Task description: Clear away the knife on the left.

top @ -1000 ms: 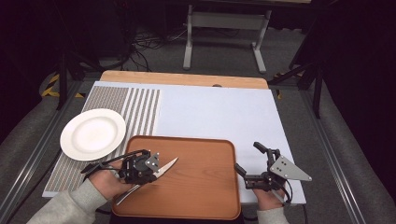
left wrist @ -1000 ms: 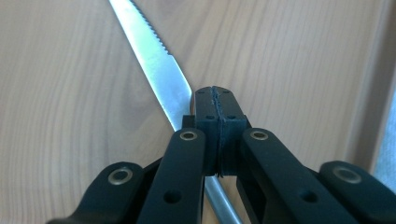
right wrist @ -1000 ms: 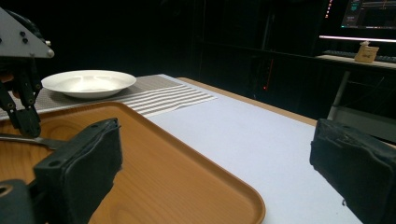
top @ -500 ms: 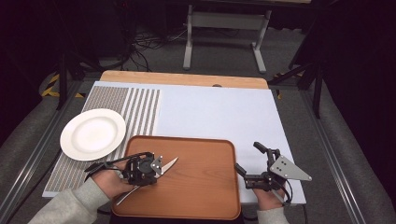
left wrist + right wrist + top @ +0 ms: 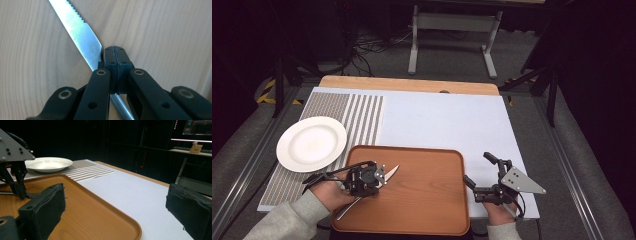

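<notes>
At the near edge of the table, left gripper [image 5: 381, 175] over the near-left part of the brown tray [image 5: 427, 200], jaws pressed together on a serrated table knife [image 5: 82, 35] whose blade points right and slightly far across the tray's wood-grain floor. Near right, right gripper [image 5: 479, 172] just off the tray's right rim above the pale blue mat [image 5: 437, 120], jaws spread wide apart and holding nothing. Farther left, white plate [image 5: 311, 143] resting on the striped placemat [image 5: 357, 115], well apart from both grippers.
</notes>
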### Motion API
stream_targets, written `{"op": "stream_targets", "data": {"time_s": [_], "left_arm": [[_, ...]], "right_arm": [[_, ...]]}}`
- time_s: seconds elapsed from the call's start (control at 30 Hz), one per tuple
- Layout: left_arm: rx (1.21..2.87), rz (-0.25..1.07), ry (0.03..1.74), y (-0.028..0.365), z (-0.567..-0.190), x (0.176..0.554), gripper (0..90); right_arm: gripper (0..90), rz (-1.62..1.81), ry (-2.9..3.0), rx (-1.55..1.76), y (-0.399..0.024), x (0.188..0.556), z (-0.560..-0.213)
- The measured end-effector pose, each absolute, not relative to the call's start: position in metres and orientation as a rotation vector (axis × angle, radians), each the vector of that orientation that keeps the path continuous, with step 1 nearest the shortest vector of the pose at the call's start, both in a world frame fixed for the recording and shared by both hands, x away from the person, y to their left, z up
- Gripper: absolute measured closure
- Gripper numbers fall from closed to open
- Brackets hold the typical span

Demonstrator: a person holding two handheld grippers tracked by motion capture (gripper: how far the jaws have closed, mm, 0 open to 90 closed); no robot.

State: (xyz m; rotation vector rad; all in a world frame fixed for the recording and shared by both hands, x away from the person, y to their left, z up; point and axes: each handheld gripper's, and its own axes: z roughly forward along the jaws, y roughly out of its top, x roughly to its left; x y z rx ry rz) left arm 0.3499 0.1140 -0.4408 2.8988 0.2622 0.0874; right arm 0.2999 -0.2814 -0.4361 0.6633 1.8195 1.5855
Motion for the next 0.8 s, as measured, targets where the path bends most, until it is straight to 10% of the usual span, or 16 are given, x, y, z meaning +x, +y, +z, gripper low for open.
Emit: {"op": "stream_targets", "data": {"time_s": [0.8], "left_arm": [[2.840, 0.090, 0.484, 0.137, -0.442, 0.364, 89.8]], "right_arm": [[3.0, 1.586, 1.824, 0.663, -0.280, 0.301, -0.437]]}}
